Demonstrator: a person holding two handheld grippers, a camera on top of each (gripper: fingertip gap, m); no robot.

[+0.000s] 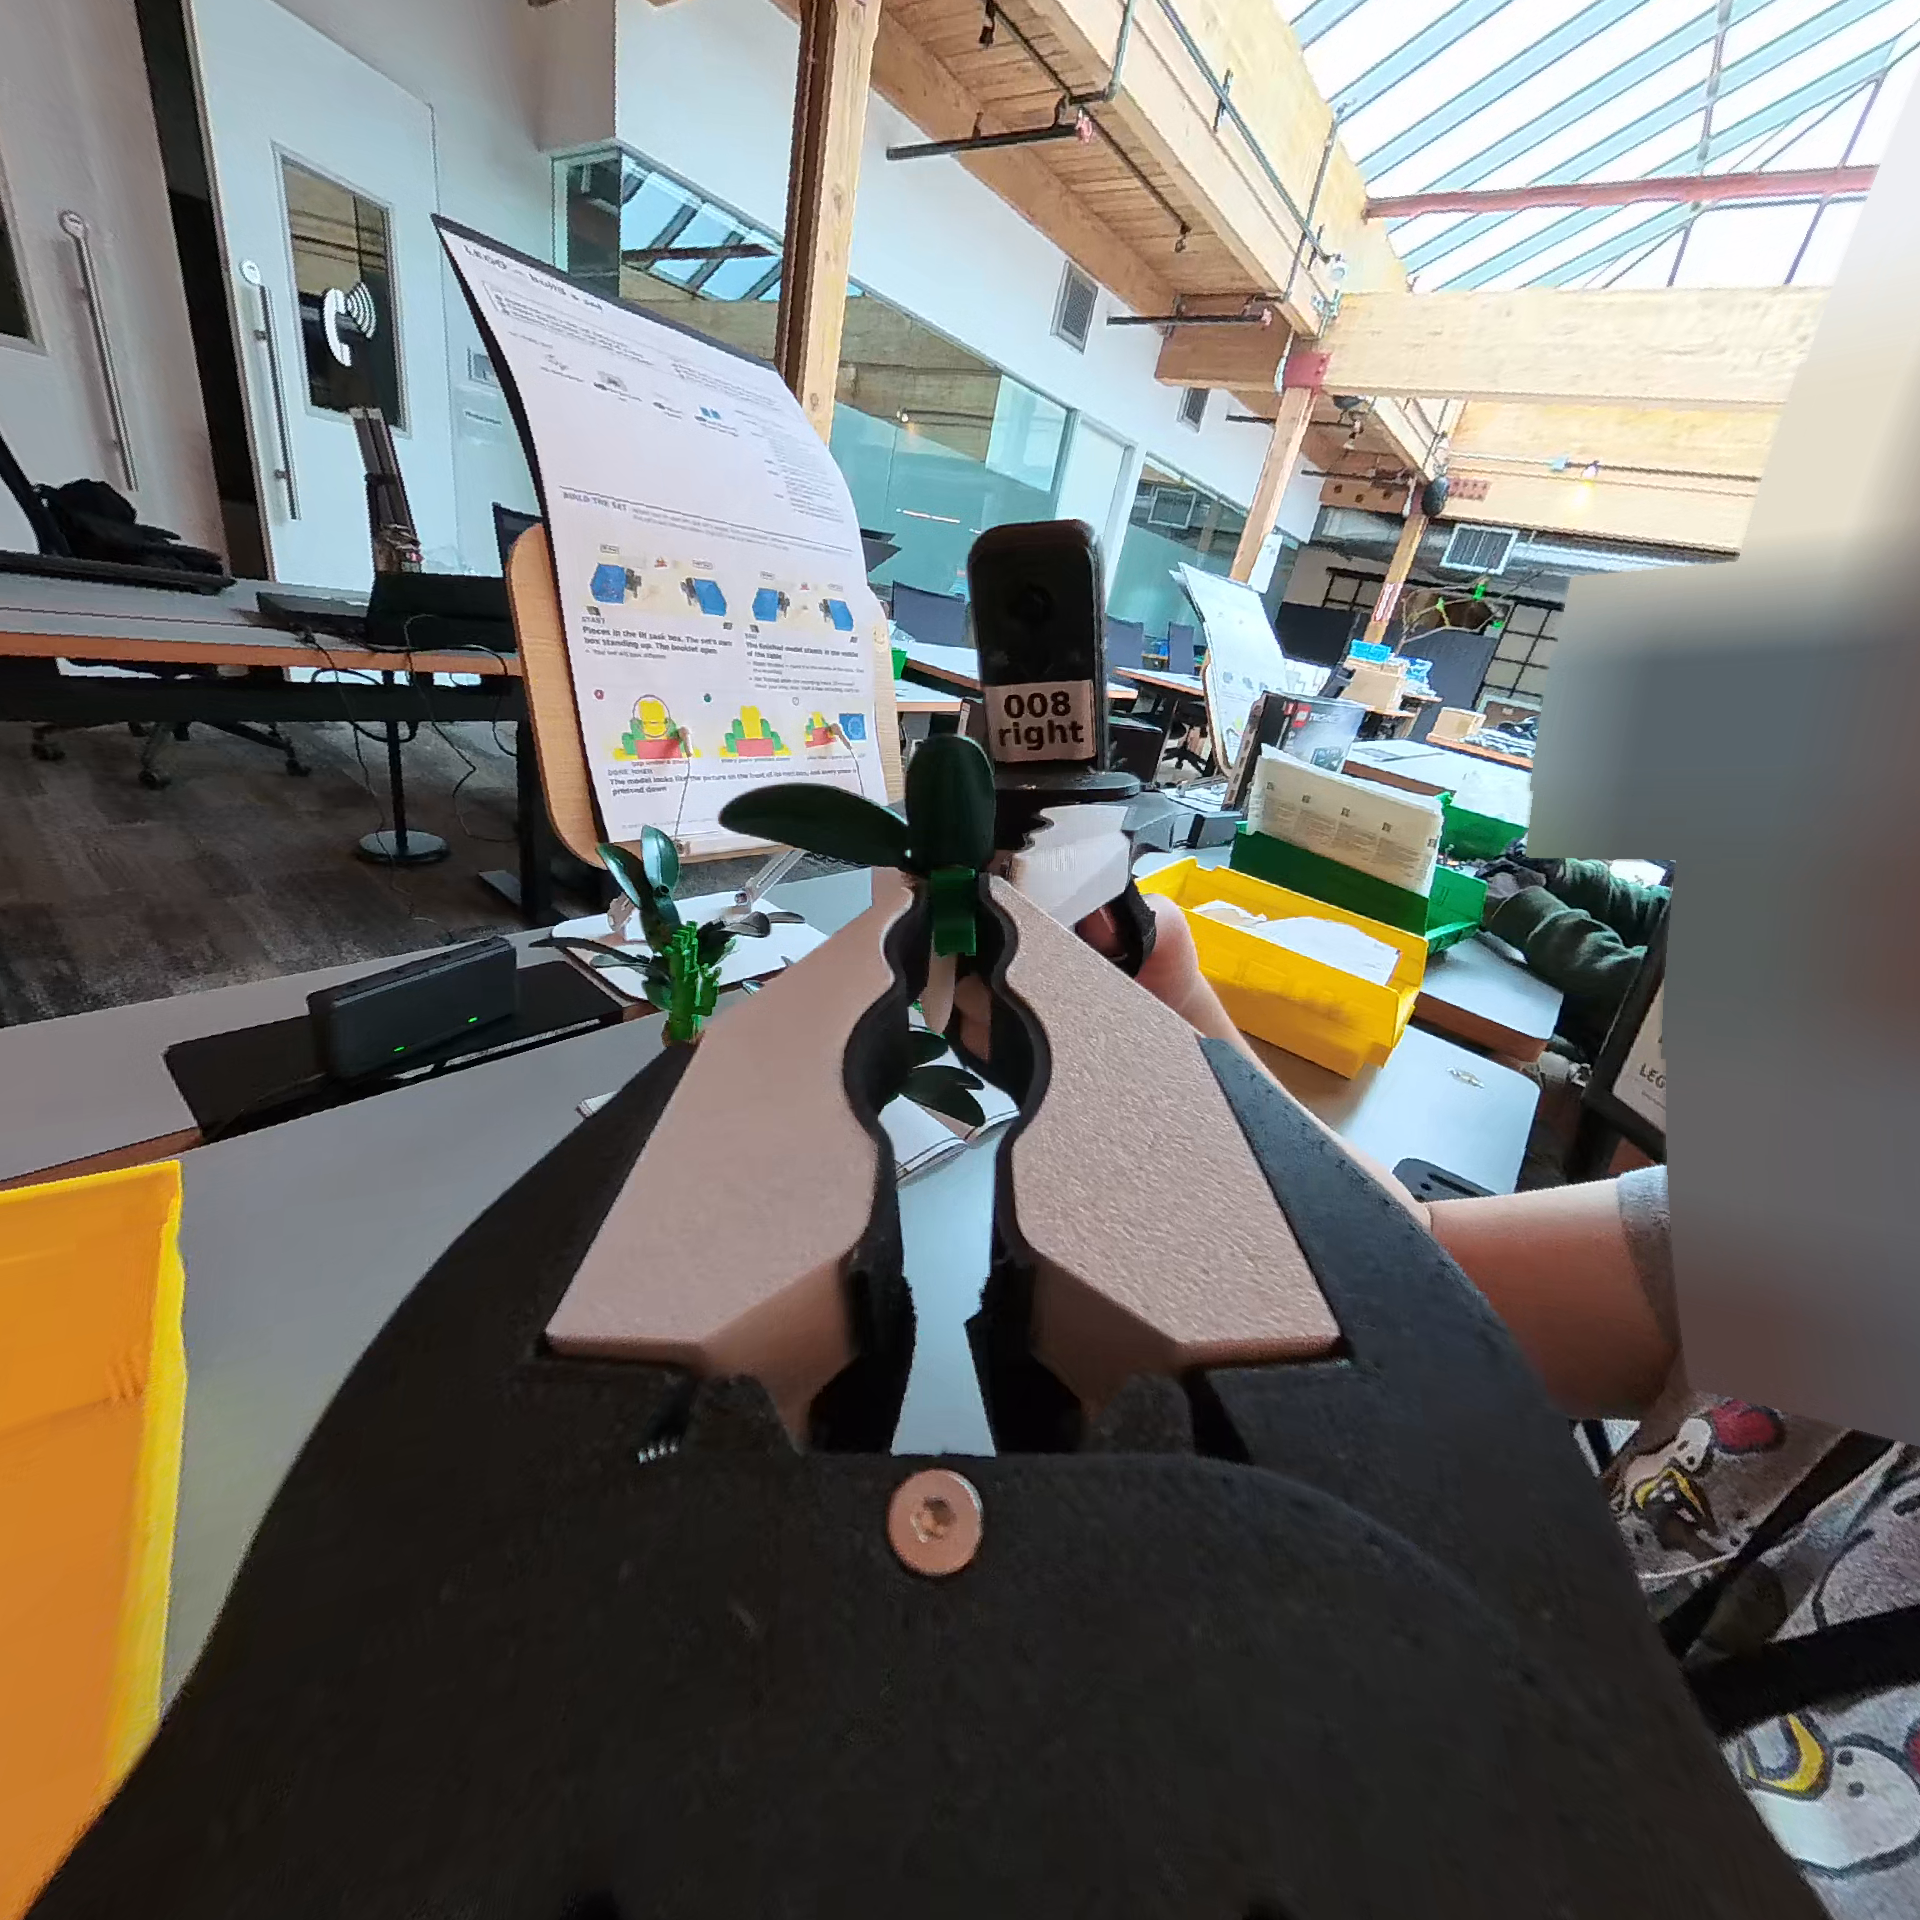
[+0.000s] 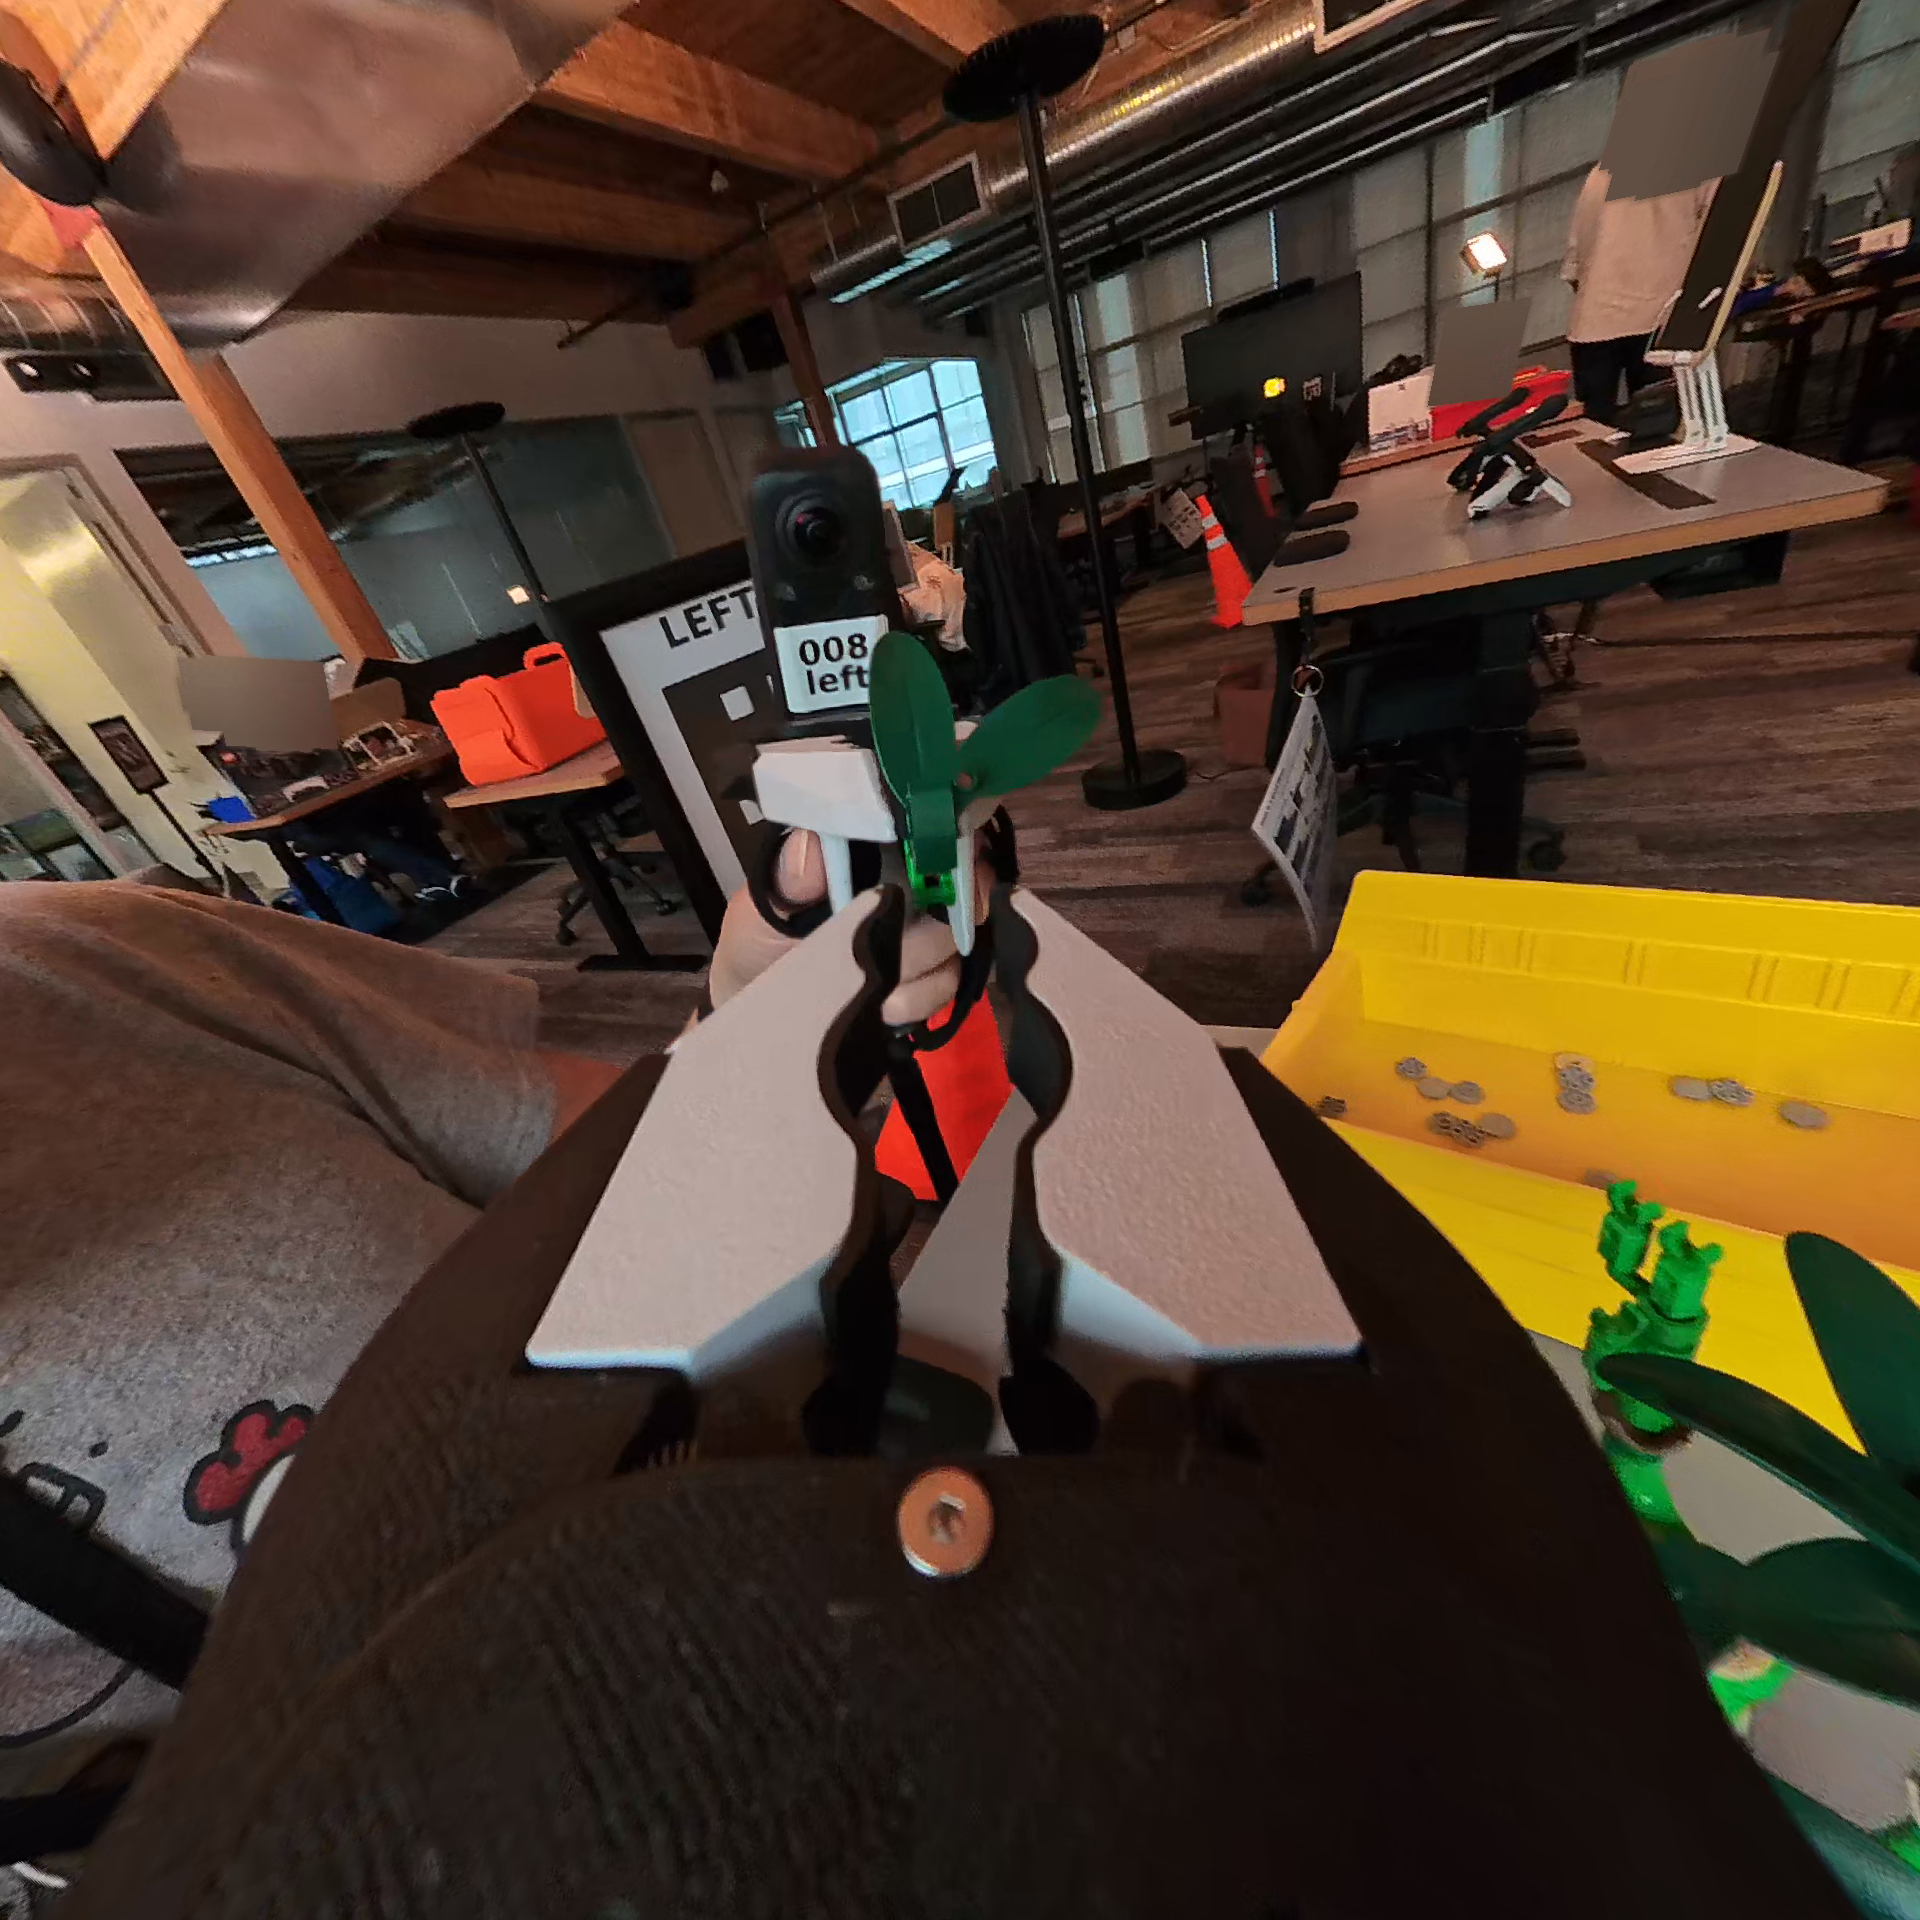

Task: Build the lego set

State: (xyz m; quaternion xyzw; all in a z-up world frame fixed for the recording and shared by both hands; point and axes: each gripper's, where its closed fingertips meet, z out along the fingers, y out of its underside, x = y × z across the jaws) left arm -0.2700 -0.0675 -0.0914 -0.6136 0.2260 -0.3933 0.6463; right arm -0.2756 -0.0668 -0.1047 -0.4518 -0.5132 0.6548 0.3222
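A small Lego leaf piece (image 1: 951, 883), a bright green stem with two dark green leaves, is held in the air between my two grippers, which face each other tip to tip. My left gripper (image 1: 953, 902) is shut on its stem. My right gripper (image 2: 940, 902) has its jaws close together around the same piece (image 2: 928, 831); the left gripper's white fingers (image 2: 966, 894) show just behind it. The right gripper's body (image 1: 1039, 644) rises behind the piece in the left wrist view. A partly built green plant (image 1: 681, 966) stands on the table and also shows in the right wrist view (image 2: 1662, 1309).
A yellow bin (image 2: 1621, 977) holds several small grey pieces. Another yellow bin (image 1: 1288, 966) and a green bin (image 1: 1351, 883) sit to the right, and an orange-yellow bin (image 1: 83, 1455) at the near left. An instruction sheet on a stand (image 1: 707, 582) and a black device (image 1: 416, 997) stand behind. An open booklet (image 1: 935, 1138) lies below. Less than 4 cm separates the two grippers' tips.
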